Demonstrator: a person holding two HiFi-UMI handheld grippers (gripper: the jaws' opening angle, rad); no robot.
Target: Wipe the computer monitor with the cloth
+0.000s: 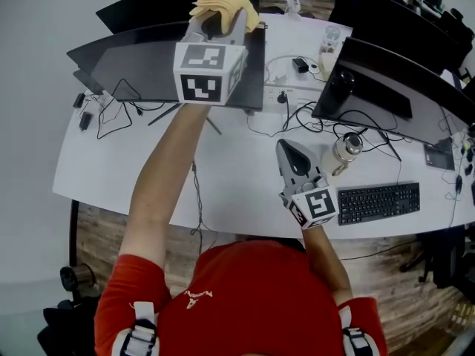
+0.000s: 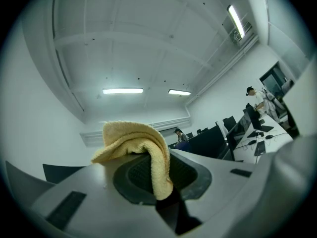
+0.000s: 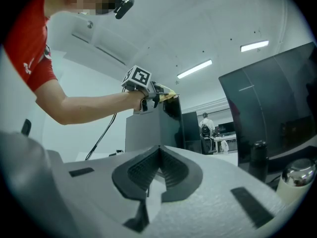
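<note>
- Left gripper (image 1: 215, 22) was clamped tight on the yellow cloth (image 1: 226, 6). In its own view, a fold of cloth (image 2: 133, 140) was pinched between the pads and the rest bunched over the tips.
- The arm was stretched out so the cloth sat right at the top edge of the left monitor (image 1: 141, 69). My guess is that's a starting point for working down the screen. I couldn't tell whether the cloth was actually touching the glass.
- Right gripper (image 1: 291, 154) was closed with nothing in it, its pads meeting at the tips. It was parked low over the desk (image 1: 237, 191), well away from the screen, probably just to stay out of the way.
- As for containers, a steel flask (image 1: 346, 151) stood just beside the right gripper, among the cables. It looked capped, so I have no idea what's inside.
- A clear cup (image 1: 330, 39) sat near the back of the desk, too small to tell its contents.
</note>
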